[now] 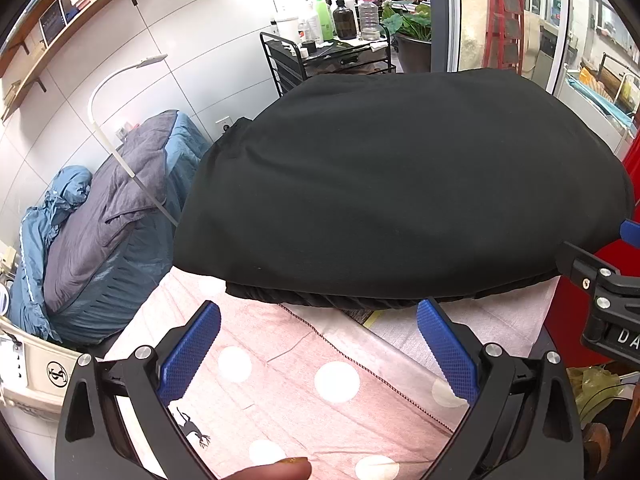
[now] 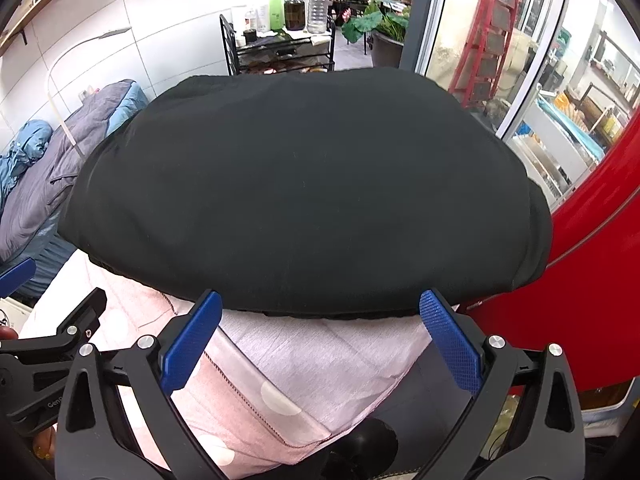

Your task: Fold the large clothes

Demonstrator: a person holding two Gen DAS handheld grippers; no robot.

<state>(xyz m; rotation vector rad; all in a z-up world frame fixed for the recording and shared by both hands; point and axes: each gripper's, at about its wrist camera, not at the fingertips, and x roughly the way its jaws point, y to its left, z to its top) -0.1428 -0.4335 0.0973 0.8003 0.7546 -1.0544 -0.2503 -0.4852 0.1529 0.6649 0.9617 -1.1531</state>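
A large black garment (image 1: 400,184) lies folded in a thick, smooth stack on a pink spotted cloth (image 1: 320,380); it also fills the right wrist view (image 2: 304,200). My left gripper (image 1: 318,316) is open and empty, its blue fingers just short of the garment's near edge. My right gripper (image 2: 320,308) is open and empty, its fingertips at the garment's near edge. The right gripper shows at the right of the left wrist view (image 1: 596,276), and the left one at the left of the right wrist view (image 2: 52,332).
A bed with blue and grey bedding (image 1: 104,224) and a white lamp arm (image 1: 120,120) stand left. A black cart with bottles (image 1: 332,40) stands behind. A red object (image 2: 580,260) is close on the right. A glass door (image 2: 500,40) is behind it.
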